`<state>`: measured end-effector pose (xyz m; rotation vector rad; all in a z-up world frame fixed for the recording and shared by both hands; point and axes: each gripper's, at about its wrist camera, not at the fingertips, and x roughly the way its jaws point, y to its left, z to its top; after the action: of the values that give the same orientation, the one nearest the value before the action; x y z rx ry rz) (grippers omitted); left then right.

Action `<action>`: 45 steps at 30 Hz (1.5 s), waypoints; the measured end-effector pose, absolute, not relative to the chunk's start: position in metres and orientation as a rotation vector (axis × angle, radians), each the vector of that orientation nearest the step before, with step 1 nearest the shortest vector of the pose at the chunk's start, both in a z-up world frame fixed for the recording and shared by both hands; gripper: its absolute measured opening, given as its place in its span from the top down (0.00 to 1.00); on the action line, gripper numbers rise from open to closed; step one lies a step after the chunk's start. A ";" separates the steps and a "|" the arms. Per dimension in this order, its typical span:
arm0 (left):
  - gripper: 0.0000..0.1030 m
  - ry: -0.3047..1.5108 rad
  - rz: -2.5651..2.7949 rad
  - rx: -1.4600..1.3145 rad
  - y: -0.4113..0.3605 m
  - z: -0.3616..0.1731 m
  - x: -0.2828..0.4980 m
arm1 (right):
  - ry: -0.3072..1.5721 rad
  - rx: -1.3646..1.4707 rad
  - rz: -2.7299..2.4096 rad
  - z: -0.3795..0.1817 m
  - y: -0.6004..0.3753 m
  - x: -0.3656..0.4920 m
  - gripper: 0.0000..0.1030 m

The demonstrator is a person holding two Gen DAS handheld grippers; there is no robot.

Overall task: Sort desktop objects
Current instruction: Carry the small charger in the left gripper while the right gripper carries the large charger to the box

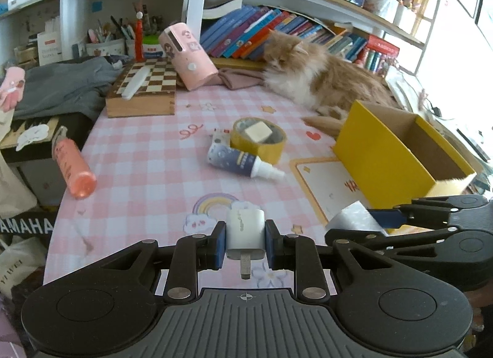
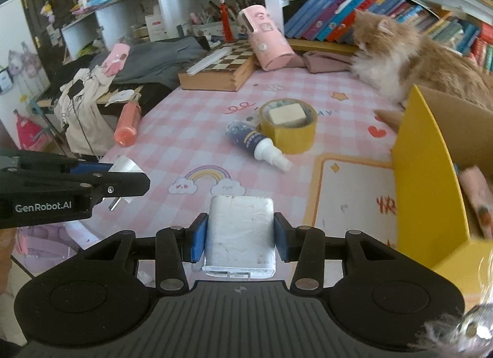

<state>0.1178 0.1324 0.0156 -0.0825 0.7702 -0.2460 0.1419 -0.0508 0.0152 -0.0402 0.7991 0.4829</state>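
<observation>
- My left gripper [image 1: 245, 239] is clamped on a small white plug adapter [image 1: 245, 232], pads on its two flat sides, one metal prong pointing back toward the camera. It looks light, rigid and smooth-skinned; I judge the flat sides the only sound place to hold it, and the grip is centred.
- My right gripper [image 2: 240, 235] is clamped on a larger white charger block [image 2: 239, 233], pads at mid-body on the two long sides. It looks stiff and probably the heavier of the two; its glossy shell could slip if the hold loosens.
- Both items are carried above the near edge of the pink checked table cover [image 1: 138, 154], the left tool just left of the right one.
- To the right stands the yellow box [image 1: 391, 154], open at the top and seemingly the sorting bin. The right wrist view shows a pink item [image 2: 477, 198] already inside.
- Mid-table, unsorted: a small spray bottle [image 1: 238, 162] lying on its side, touching a yellow tape roll [image 1: 258, 139] with a white block [image 1: 258, 132] resting on it. The bottle is round and will roll; take it across the body.
- Left edge: an orange bottle [image 1: 74, 165] lying down.
- Far side: a chessboard box [image 1: 143, 88], a tilted pink case [image 1: 189, 54], and a cat [image 1: 317, 76] lying just behind the yellow box. Hazard: the cat may move into the drop path.
</observation>
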 end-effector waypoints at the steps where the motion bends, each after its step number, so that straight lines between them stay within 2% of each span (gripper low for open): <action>1: 0.77 0.773 -0.252 -0.086 0.133 0.015 0.114 | 0.800 -0.034 0.475 0.015 -0.051 0.136 0.60; 19: 0.77 0.784 -0.462 -0.021 0.103 0.010 0.066 | 0.789 0.072 0.269 0.016 -0.081 0.049 0.60; 45: 0.77 0.804 -0.693 0.031 0.038 0.003 0.056 | 0.833 0.158 0.007 0.010 -0.144 -0.012 0.60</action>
<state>0.0556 0.0377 0.0029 0.0306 0.8040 -0.6927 -0.0120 -0.1440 0.0102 0.1577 0.8334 0.0071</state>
